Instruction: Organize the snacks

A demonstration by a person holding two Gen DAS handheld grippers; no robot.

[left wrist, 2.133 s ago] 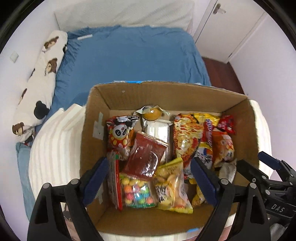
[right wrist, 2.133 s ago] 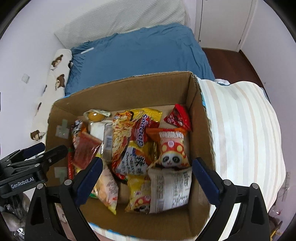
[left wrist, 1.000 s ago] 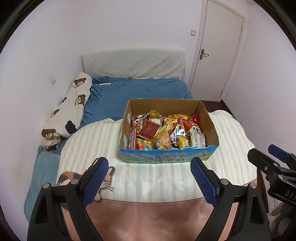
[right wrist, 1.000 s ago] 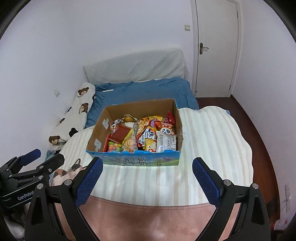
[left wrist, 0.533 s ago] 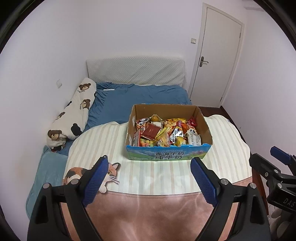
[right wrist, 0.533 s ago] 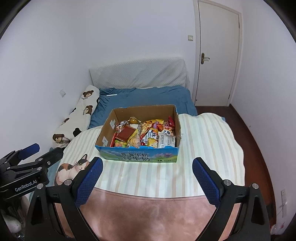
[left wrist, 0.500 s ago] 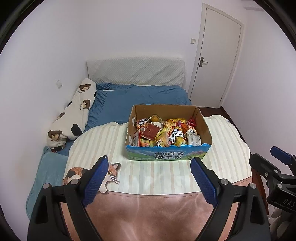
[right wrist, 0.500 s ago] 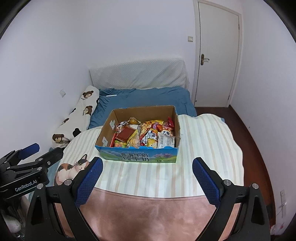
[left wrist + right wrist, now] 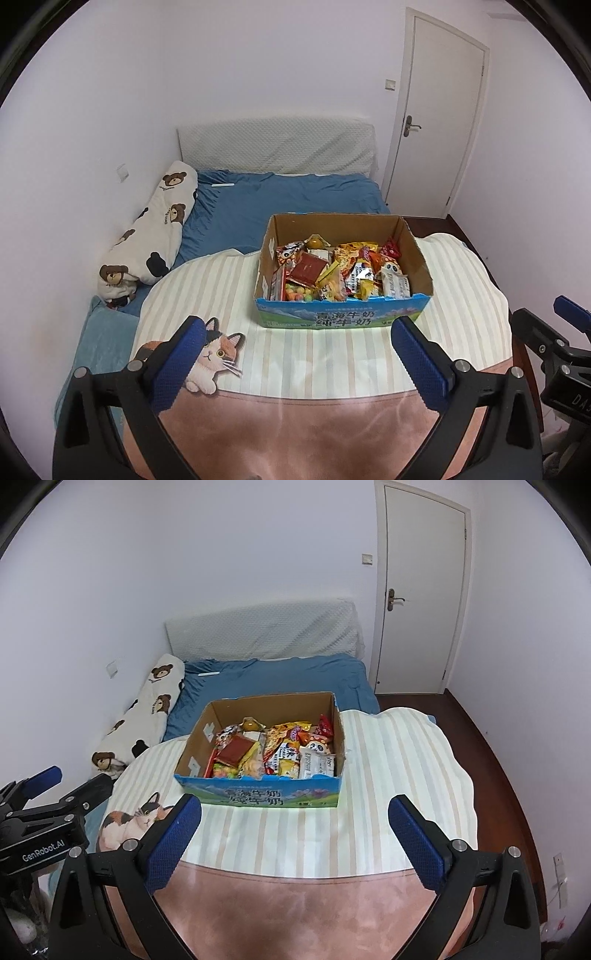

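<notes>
Both claws pulled back from snack box [image 9: 343, 314], left claw [image 9: 295, 354], right claw [image 9: 293, 829] just widened, empty

Ahead of the left gripper [image 9: 297, 350] a box [image 9: 341, 319] of snacks [image 9: 340, 273] sits on a cloth [image 9: 229, 295]. The bed [image 9: 280, 203] lies behind it, a pillow [image 9: 155, 229] far left, the right gripper [image 9: 295, 830] alongside.

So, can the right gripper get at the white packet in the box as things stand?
Probably yes. The right gripper is open and empty, the box has no lid, and the white packet lies on top near the front wall, uncovered.
</notes>
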